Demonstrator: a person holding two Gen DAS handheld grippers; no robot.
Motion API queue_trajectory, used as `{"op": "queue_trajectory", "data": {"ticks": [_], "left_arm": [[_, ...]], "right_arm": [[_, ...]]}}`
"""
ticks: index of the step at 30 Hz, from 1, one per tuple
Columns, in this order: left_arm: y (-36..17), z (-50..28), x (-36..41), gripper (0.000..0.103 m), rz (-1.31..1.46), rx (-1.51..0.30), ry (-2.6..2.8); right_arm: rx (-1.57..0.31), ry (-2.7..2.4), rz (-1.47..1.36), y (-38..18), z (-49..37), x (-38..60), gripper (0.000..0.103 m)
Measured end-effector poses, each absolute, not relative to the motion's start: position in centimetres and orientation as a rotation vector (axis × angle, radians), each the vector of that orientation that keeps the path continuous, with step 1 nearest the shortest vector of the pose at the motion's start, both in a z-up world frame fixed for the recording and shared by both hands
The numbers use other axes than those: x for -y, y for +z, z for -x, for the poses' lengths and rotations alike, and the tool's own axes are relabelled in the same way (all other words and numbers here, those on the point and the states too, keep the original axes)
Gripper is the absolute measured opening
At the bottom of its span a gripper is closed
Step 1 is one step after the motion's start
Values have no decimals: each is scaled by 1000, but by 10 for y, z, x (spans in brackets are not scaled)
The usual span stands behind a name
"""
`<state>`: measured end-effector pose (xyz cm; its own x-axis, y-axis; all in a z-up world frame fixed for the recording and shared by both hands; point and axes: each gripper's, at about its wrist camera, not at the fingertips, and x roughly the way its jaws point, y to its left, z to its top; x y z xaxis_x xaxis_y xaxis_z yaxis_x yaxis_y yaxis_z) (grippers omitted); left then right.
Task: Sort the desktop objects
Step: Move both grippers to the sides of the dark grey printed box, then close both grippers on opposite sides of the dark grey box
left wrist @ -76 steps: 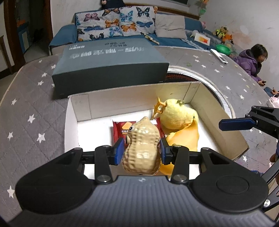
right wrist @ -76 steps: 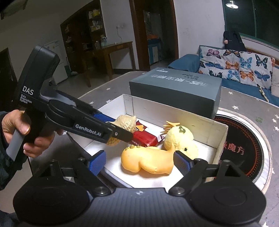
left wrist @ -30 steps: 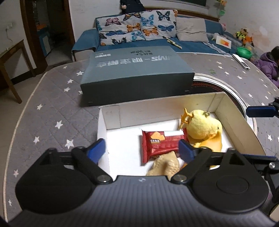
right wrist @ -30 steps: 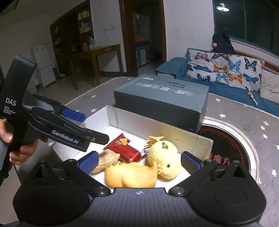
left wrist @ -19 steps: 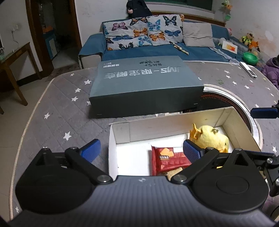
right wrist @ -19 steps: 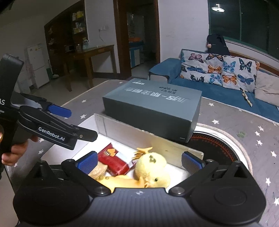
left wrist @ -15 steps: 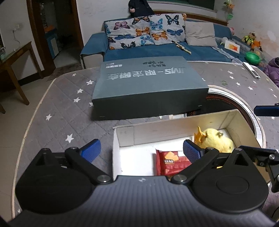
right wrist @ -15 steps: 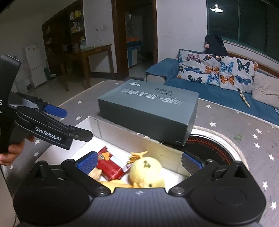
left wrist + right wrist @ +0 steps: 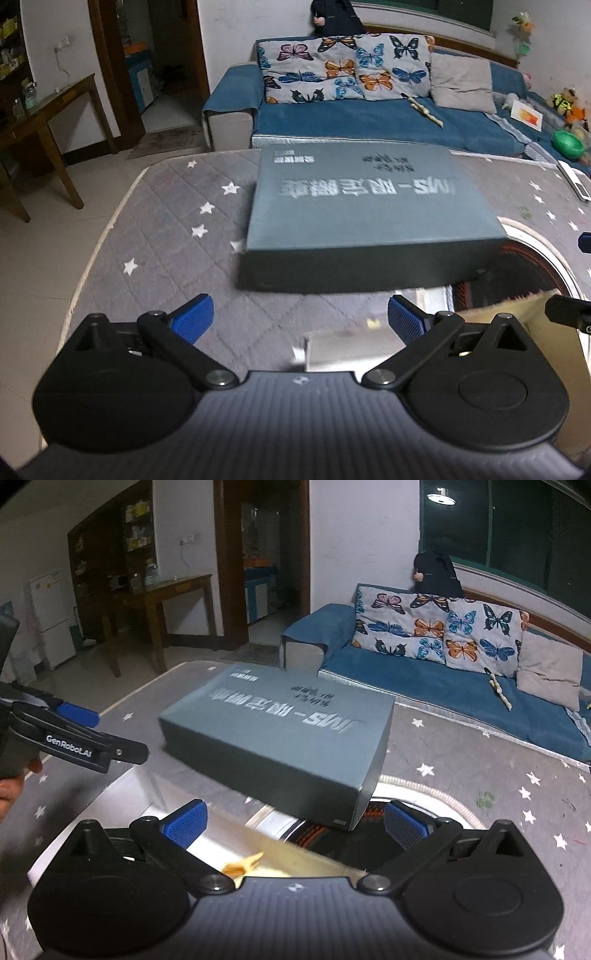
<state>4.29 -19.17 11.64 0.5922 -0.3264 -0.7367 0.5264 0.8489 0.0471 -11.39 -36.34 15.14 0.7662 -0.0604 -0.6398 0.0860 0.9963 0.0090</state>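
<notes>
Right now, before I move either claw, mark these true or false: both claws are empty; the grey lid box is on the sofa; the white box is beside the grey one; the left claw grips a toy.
1. Both claws are empty. True: the left claw and right claw stand open with nothing between the pads.
2. The grey lid box lies on the sofa. False: it rests on the starred table cover.
3. The white box sits close to the grey one. True.
4. The left claw grips a toy. False: it holds nothing.

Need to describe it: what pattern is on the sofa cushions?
Colourful butterflies on the sofa cushions; clearest in the left wrist view.
</notes>
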Motion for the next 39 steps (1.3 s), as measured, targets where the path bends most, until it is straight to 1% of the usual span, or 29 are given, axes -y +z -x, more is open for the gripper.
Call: {"op": "queue_trajectory", "data": {"ticks": [6,16,27,34,39], "left_arm": [[118,-80,201,100,-260,-799,-472],[105,-133,213,100,-249,-824,-447],[88,-169,221,100,-204,-858,-459],[78,-188,218,100,-124,-911,-474],[72,-191,220,100,-120,-915,-485]], "right_arm": [[-710,-94,-114,149,81,388,103],[-741,-136,-262,132,38,430,103],[-790,-173,-305,111,8,450,103],[-817,-165,-323,99,-4,456,103],[-828,-156,-342,91,-11,459,103]]}}
